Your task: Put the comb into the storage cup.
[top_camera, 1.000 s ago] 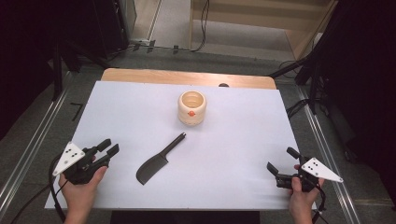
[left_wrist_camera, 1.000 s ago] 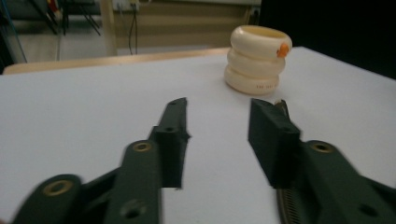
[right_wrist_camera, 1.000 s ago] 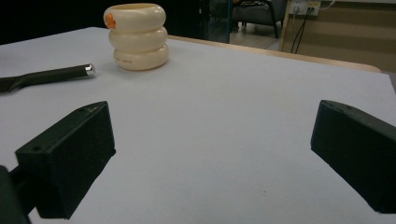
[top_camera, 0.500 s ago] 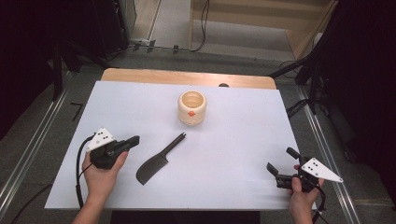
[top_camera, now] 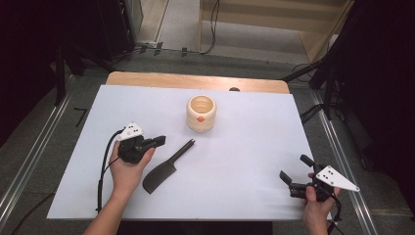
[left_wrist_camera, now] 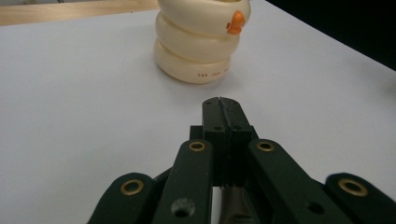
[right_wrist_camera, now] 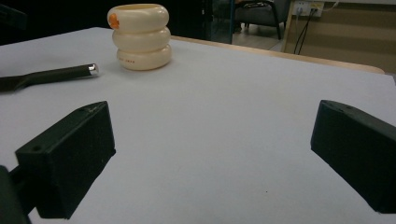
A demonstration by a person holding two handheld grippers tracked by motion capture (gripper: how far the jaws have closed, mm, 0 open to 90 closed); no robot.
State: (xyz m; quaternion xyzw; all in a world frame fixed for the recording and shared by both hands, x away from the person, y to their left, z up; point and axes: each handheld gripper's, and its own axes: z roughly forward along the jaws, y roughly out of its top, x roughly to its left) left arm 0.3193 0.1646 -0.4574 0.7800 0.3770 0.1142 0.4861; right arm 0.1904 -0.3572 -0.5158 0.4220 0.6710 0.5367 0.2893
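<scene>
Two grippers: left gripper, jaws pressed together and empty, nears the black knife at its four o'clock. Right gripper waits, jaws wide. Next, I judge, left must reopen to grasp the handle.

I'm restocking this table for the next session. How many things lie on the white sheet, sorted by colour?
Cream: 1, the ringed holder with an orange spot.
Black: 1, the cleaver-shaped knife.
Total: 2.
</scene>
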